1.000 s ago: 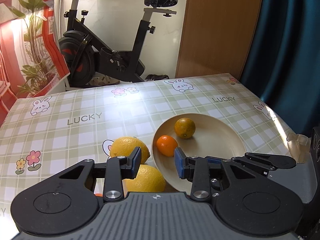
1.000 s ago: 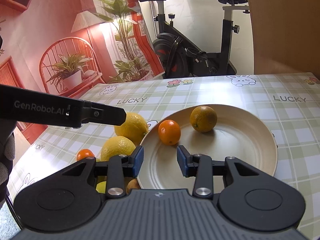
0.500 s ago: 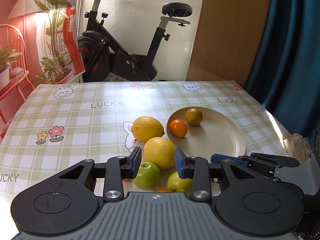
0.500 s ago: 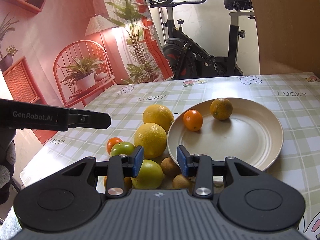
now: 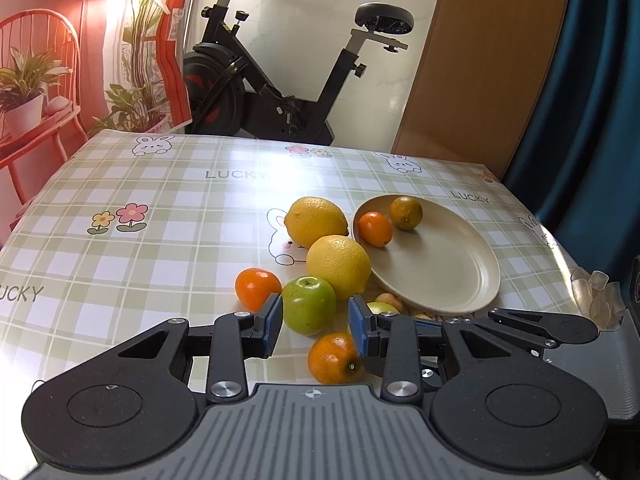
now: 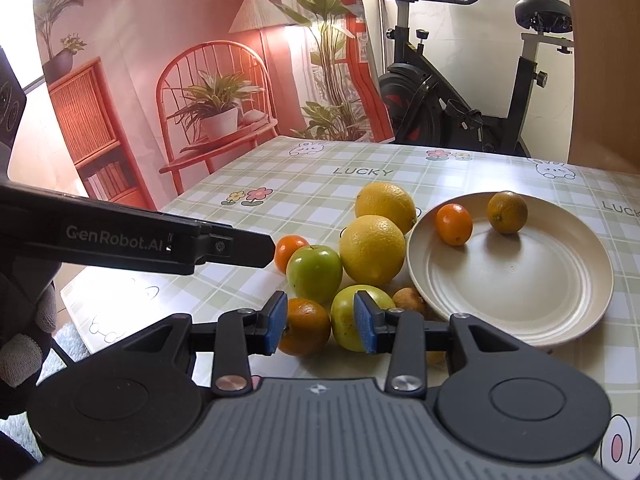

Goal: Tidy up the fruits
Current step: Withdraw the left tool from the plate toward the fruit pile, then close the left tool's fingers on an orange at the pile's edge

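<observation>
Fruits mostly unsorted: we see two small oranges [image 6: 454, 224] on plate [image 6: 560, 320]; lemons [image 6: 372, 250], apples [image 6: 315, 268] (plus more) wait on bench [image 5: 160, 240]. Left gripper [image 5: 314, 326], right gripper [image 6: 320, 322]: jaws slightly apart, empty.

A black exercise bike [image 5: 288, 80] stands against the white wall, between a red printed backdrop [image 6: 160, 80] and a wooden door [image 5: 480, 60].

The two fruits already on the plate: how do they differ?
Colour: the small orange fruit is bright orange; the dull yellow-orange fruit is paler, with a greenish cast.
Size: the dull yellow-orange fruit looks slightly bigger than the small orange fruit.
Place: the small orange fruit sits by the rim of the plate nearest the lemons; the dull yellow-orange fruit sits by the far rim.
Shared: both roundish, loose, apart.
</observation>
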A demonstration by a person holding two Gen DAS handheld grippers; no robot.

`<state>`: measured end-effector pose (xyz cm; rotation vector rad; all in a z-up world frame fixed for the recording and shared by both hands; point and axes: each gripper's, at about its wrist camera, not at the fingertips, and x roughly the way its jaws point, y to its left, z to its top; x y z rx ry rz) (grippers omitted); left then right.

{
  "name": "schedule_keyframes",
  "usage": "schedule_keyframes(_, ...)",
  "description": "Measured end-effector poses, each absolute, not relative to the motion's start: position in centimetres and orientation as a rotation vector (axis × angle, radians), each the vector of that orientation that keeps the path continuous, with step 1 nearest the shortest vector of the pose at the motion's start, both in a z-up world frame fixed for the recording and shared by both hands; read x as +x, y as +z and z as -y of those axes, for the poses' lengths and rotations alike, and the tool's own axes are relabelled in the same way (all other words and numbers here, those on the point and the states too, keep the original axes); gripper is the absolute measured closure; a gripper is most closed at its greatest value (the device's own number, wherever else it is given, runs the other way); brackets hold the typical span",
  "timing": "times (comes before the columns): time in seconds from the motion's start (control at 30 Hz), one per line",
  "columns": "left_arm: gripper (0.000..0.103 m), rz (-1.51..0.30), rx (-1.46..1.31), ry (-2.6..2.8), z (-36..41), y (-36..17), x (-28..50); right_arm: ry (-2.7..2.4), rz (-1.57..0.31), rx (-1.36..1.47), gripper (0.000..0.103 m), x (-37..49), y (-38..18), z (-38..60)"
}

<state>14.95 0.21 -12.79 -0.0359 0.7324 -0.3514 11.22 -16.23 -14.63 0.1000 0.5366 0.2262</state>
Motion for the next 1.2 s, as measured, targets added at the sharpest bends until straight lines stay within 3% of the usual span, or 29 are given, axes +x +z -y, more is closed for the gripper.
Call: schedule_keyframes(1.2,0.061,-0.874,-0.192,-0.445,-1.7,-17.9,17.4,0.334,-0.643,0.018,0.061,14.3,-18.8,13.6)
